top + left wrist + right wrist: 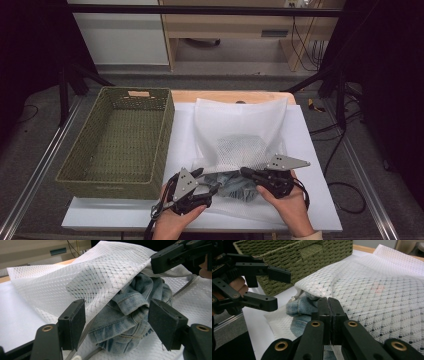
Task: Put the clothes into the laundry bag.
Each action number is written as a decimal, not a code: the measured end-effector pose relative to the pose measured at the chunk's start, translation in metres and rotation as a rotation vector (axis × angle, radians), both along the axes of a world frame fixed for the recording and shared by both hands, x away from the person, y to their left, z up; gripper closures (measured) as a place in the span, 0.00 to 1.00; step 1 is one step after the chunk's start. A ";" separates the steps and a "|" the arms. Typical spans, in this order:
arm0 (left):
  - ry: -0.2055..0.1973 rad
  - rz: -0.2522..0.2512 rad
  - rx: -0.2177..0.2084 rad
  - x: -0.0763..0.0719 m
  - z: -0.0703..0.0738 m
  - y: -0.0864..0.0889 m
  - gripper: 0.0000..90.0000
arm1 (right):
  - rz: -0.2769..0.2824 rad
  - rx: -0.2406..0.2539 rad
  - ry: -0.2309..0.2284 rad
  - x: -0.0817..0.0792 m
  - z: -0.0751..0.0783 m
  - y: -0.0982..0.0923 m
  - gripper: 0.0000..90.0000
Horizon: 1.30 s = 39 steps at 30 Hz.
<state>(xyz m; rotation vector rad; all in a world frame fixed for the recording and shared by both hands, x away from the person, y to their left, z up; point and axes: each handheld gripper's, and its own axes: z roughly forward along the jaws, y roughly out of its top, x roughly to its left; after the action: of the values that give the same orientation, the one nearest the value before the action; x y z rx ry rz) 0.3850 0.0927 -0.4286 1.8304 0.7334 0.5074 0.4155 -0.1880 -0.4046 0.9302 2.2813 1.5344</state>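
Observation:
A white mesh bag (240,125) lies on the white-covered table with its mouth towards me. A bundled blue denim garment (235,184) sits half inside that mouth. My right gripper (243,171) is shut on the bag's upper edge (322,293) and holds it up over the denim (297,306). In its own view the right gripper (329,301) has its jaws pressed together. My left gripper (116,320) is open, with the denim (130,315) between its jaws and the mesh (82,272) draped across its left jaw. From the right gripper view, the left gripper (274,288) shows spread wide.
A green woven basket (107,186) stands left of the bag, its corner (299,262) close behind the left gripper. The white table cover (315,200) ends near my forearms. Black frame legs and cables lie on the floor beyond the table.

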 end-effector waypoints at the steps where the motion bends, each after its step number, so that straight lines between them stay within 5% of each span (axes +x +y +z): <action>1: -0.002 0.001 0.001 -0.001 0.000 0.001 0.34 | 0.003 0.001 -0.001 -0.001 0.000 0.000 0.99; 7: -0.010 -0.002 0.003 -0.010 0.001 0.005 0.41 | 0.022 -0.011 -0.008 -0.007 -0.001 0.000 1.00; 14: 0.058 -0.052 0.005 -0.011 -0.003 0.004 0.57 | 0.027 -0.040 -0.006 -0.010 -0.006 0.003 1.00; 25: 0.113 -0.121 0.105 -0.013 -0.022 -0.012 0.78 | 0.011 -0.035 -0.001 -0.008 -0.010 0.000 1.00; 31: 0.170 -0.202 0.164 -0.011 -0.031 -0.020 0.89 | 0.009 -0.035 -0.003 -0.008 -0.010 0.001 1.00; 39: 0.221 -0.205 0.175 0.004 -0.037 -0.029 0.95 | 0.006 -0.034 -0.004 -0.008 -0.009 0.001 1.00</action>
<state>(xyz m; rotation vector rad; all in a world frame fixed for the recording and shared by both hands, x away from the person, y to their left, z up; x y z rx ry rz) 0.3894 0.0633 -0.4660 2.1217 0.6538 0.2434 0.4072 -0.1869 -0.4139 0.9114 2.3016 1.4932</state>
